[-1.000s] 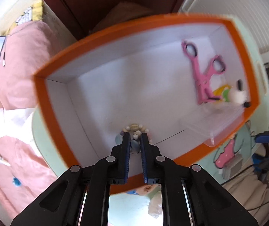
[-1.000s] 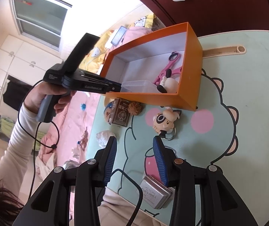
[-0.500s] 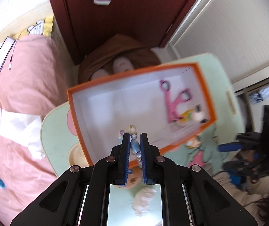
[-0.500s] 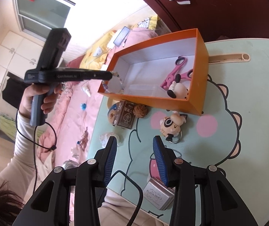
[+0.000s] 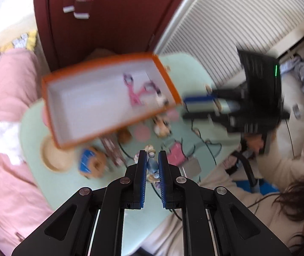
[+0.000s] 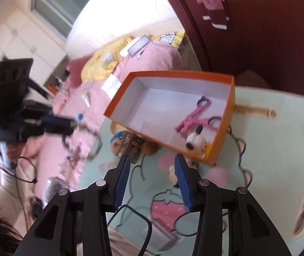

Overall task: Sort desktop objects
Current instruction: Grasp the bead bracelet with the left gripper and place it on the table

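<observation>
My left gripper (image 5: 152, 166) is shut on a bead string (image 5: 152, 166) with blue and cream beads, held above the green mat on the near side of the orange box (image 5: 105, 61). The right wrist view shows that gripper (image 6: 73, 124) off to the left of the box (image 6: 169, 73), beads trailing from it. Pink scissors (image 6: 194, 117) and a black-and-white plush dog (image 6: 195, 143) lie in the box. My right gripper (image 6: 152, 160) hovers over the mat in front of the box; its jaws are opening, with nothing between them.
In front of the box on the green cartoon mat (image 6: 269, 149) lie a card box (image 6: 133, 147), a walnut (image 6: 149, 147), a round bear-face item (image 6: 116, 141), a small toy keychain (image 5: 161, 128) and a metal tin (image 6: 162, 234). A pink bed lies to the left.
My left gripper has lifted and drawn back from inside the box toward the person, beads still held. The right gripper has risen a little, rolled, and its jaws have widened.
</observation>
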`<state>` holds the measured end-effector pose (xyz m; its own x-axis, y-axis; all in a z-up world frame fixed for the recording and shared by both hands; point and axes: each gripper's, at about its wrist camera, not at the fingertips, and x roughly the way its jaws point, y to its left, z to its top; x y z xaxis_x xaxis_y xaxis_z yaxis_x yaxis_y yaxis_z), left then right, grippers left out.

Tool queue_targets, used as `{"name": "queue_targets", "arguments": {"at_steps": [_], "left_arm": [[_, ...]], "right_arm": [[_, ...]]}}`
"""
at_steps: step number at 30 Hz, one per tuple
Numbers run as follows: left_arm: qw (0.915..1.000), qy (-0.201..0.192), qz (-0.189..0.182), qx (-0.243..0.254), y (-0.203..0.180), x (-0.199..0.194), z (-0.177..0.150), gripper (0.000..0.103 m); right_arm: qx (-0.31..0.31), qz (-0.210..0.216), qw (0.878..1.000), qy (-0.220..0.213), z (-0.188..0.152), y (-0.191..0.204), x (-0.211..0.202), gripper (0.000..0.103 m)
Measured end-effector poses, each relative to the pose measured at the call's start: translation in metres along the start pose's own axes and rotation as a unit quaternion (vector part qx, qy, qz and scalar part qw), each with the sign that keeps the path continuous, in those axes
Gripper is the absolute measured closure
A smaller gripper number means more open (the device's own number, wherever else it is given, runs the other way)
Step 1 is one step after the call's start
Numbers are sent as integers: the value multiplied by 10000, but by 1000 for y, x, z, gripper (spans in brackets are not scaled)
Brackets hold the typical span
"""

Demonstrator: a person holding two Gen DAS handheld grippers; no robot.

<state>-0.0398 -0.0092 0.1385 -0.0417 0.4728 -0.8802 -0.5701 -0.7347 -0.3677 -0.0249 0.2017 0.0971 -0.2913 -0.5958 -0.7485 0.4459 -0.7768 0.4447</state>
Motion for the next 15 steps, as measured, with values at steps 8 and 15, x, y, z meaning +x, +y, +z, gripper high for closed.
{"name": "queue_targets", "arguments": {"at_steps": [8, 15], "left_arm": [[9986, 162, -407, -288, 3, 60, -25, 91], [9929, -713, -192, -932, 30, 50, -33, 45]], "right_arm": [[-856, -293, 9937, 659, 36, 18, 39, 60], [-733, -517, 9911, 985, 46, 15, 72, 60]]}}
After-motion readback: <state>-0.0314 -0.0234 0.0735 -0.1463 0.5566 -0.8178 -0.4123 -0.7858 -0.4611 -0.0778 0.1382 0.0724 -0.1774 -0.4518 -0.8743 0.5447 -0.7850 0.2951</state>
